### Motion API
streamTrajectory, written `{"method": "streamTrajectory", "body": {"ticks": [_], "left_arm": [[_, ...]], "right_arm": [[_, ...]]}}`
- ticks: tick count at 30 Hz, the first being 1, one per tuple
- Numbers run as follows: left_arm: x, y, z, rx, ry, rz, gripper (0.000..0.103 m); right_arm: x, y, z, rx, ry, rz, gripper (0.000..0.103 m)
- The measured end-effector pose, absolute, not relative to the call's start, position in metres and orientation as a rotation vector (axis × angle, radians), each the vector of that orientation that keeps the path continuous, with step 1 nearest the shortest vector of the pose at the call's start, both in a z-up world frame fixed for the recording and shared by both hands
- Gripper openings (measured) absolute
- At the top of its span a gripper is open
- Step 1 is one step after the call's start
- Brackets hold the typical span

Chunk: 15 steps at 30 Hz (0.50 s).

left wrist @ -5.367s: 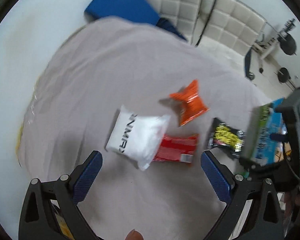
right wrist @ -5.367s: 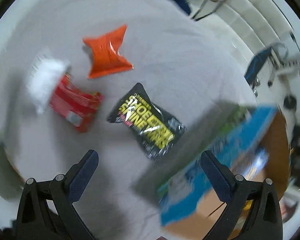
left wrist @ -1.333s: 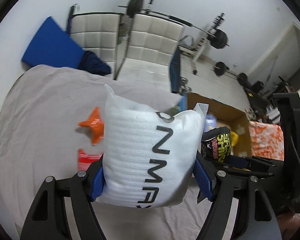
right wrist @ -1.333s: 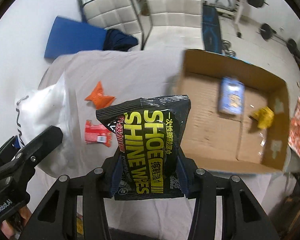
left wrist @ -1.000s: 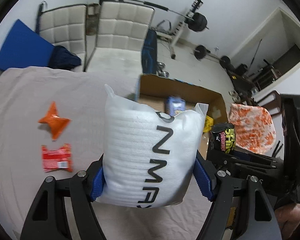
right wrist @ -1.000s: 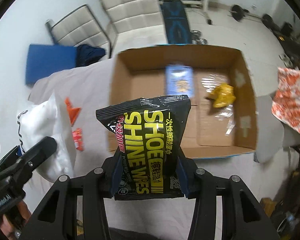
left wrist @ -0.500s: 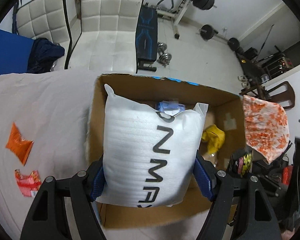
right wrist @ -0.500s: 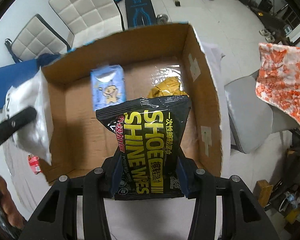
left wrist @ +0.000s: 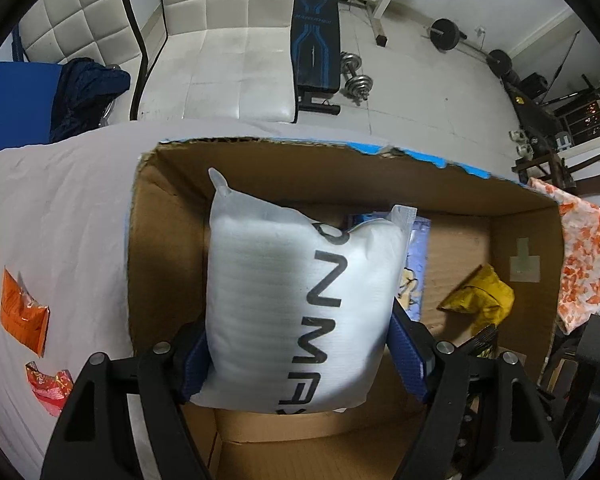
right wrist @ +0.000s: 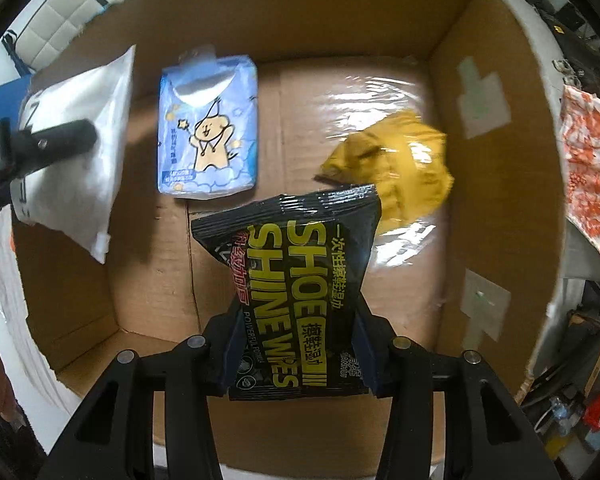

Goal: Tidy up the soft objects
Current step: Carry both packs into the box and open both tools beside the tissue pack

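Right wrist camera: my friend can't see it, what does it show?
The right claw grips a black shoe wipes packet above an open cardboard box. Inside lie a blue tissue pack and a yellow bag.

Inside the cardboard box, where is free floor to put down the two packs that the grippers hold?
In the cardboard box, bare floor lies near the left wall, below the blue tissue pack and under the white pouch. The far right is crowded by the yellow bag, close to the shoe wipes pack.
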State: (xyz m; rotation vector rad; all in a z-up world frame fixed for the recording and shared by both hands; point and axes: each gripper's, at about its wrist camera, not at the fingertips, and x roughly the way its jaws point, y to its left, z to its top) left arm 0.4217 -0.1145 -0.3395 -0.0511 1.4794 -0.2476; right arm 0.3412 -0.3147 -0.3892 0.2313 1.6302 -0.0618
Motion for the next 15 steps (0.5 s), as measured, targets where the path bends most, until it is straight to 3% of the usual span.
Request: {"method": "streamTrajectory", "body": {"ticks": [11, 15], "left_arm": [[0.426, -0.119, -0.345, -0.021, 1.504, -0.222, 0.078], [0.426, -0.115, -0.338, -0.031, 1.489, -0.218, 0.084]], "right_arm": [[0.357, -0.299, -0.420, 0.224, 1.678, -0.057, 0.054], [0.358, -0.298, -0.423, 0.221, 1.678, -0.068, 0.056]]}}
